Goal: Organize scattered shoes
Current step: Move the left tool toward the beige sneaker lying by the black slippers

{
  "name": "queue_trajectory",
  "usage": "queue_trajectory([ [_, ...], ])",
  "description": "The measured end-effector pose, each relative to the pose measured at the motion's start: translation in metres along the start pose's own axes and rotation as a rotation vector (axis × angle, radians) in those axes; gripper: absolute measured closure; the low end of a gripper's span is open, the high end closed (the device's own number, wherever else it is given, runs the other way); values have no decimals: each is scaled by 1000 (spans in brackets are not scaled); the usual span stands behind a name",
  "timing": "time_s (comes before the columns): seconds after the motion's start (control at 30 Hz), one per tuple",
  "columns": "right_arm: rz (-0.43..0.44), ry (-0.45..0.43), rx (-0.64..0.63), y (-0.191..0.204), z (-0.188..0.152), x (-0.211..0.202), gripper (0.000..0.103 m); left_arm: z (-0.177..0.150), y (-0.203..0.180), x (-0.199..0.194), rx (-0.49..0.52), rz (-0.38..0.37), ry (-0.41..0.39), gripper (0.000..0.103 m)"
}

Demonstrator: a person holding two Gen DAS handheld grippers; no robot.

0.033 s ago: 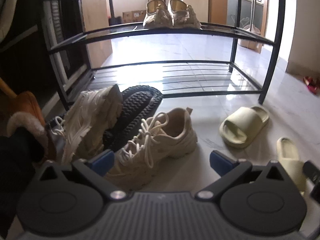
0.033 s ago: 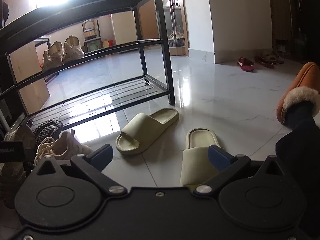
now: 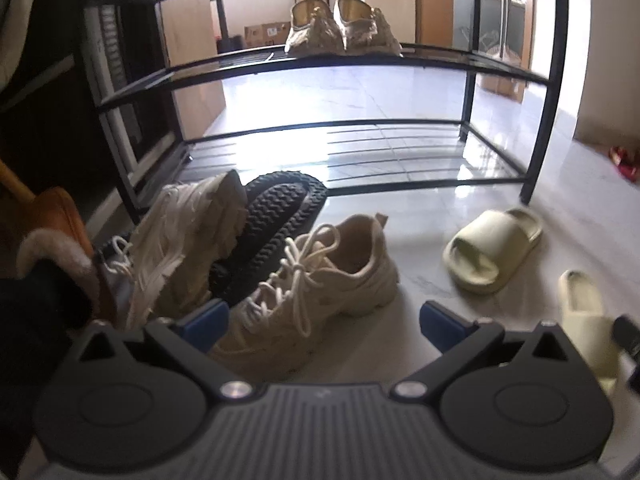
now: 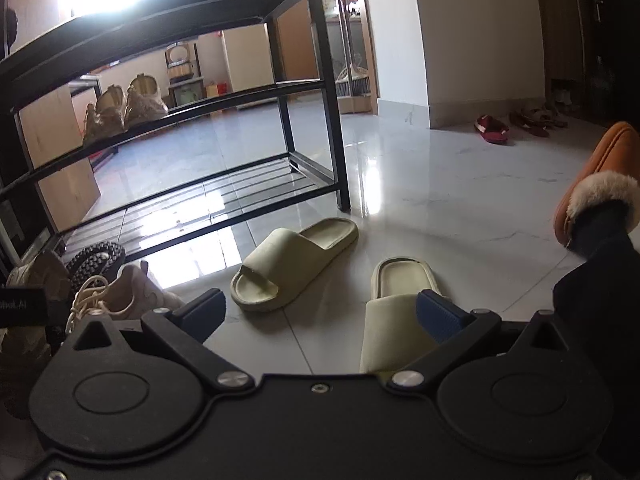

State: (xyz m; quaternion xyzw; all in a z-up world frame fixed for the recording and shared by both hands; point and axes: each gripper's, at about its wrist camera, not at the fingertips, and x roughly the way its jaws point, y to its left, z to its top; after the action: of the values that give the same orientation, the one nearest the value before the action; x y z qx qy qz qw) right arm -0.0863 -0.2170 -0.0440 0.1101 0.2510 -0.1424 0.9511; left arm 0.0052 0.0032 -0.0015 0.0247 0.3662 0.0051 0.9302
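Two grippers, both spread wide and empty: your left gripper (image 3: 322,322) hovers over the beige sneaker (image 3: 320,284) at lower centre, your right gripper (image 4: 320,314) over a pale slide (image 4: 394,312). Mid-frame, its mate (image 4: 294,262) (floor). Beyond, the black rack (image 3: 536,136) holds one pair (image 3: 340,26).

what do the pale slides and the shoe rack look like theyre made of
Pale green slide sandals: probably moulded foam or rubber, matte, one seamless thick piece. Black three-tier shoe rack: likely painted metal, with thin square bars and a slight sheen.

Floor (image 4: 460,184) bears sneakers (image 3: 320,280), slides (image 4: 296,260); rack (image 3: 360,60) shelf holds a pair (image 3: 340,28).
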Motion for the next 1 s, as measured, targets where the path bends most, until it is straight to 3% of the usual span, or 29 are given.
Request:
queue_trajectory([
  [0.17,25,39,69,2,-3,14,0,8,10,18,76,31,26,1],
  [0.37,103,46,213,-21,0,52,0,0,-17,29,121,118,-67,1],
  [0.63,147,-3,204,-14,-18,64,0,0,-22,53,111,63,-95,1],
  [0.73,141,0,224,-18,-20,67,0,-2,-20,60,88,49,-137,1],
  [1.0,150,11,221,-16,-24,69,0,2,-4,62,17,27,-145,1],
])
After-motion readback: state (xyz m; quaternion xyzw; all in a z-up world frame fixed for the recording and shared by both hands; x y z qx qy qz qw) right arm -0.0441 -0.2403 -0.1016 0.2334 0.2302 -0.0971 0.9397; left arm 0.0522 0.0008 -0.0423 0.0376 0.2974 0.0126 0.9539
